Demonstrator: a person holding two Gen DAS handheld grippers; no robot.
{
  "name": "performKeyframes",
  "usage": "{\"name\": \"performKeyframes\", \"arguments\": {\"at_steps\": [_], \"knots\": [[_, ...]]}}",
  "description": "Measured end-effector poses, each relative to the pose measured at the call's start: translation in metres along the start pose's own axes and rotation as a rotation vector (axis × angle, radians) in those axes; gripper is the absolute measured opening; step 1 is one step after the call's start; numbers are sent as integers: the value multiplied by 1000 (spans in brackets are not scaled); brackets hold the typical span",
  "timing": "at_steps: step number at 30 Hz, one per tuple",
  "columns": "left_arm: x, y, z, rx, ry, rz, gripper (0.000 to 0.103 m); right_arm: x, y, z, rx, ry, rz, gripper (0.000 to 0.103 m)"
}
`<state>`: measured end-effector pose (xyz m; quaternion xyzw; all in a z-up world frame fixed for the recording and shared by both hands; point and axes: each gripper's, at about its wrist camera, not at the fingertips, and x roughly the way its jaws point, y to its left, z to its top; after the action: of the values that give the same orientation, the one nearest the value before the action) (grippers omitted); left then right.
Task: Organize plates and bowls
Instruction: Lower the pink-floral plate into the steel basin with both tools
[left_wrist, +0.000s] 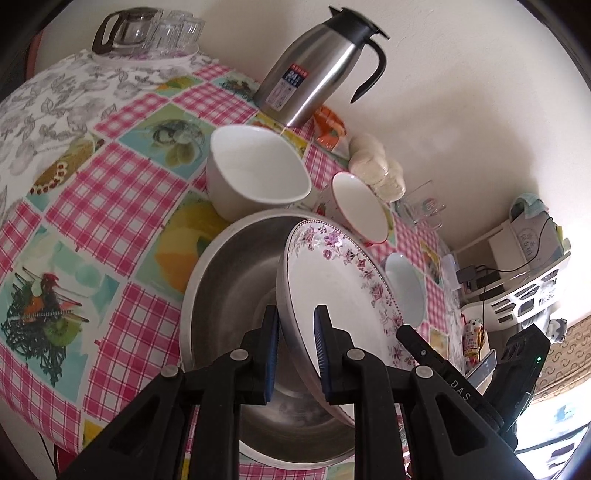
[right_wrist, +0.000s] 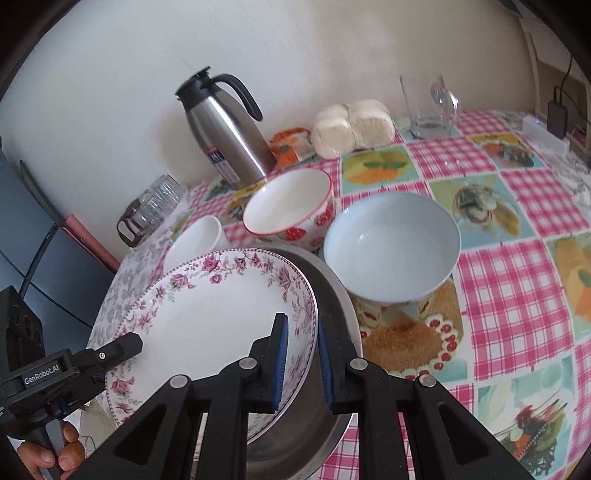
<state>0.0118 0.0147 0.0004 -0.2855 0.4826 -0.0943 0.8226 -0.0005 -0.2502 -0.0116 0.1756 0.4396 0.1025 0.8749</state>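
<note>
Both my grippers clamp the floral-rimmed plate (right_wrist: 207, 317): left gripper (left_wrist: 297, 354) and right gripper (right_wrist: 301, 363) each pinch opposite rims. I hold it tilted above the steel basin (left_wrist: 229, 280); beyond that basin stand three white bowls.

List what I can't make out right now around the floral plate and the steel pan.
- Pan floor, right wrist view: mostly hidden by floral plate.
- Plate's near rim, left wrist view: covered by left gripper.
- White bowl, right wrist view: lower part hidden behind the plate.
- Thermos label: too small to read.
</note>
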Motion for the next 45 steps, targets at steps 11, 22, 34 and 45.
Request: {"name": "performKeyframes", "arguments": {"at_steps": [11, 22, 34, 45], "knots": [[17, 5, -6, -13, 72, 57, 19, 12, -5, -5, 4, 35, -20, 18], [33, 12, -14, -34, 149, 127, 19, 14, 0, -7, -42, 47, -41, 18], [37, 13, -18, -37, 156, 173, 19, 17, 11, -9, -122, 55, -72, 17], [30, 18, -16, -45, 146, 189, 19, 20, 12, -10, -126, 68, -57, 17]]}}
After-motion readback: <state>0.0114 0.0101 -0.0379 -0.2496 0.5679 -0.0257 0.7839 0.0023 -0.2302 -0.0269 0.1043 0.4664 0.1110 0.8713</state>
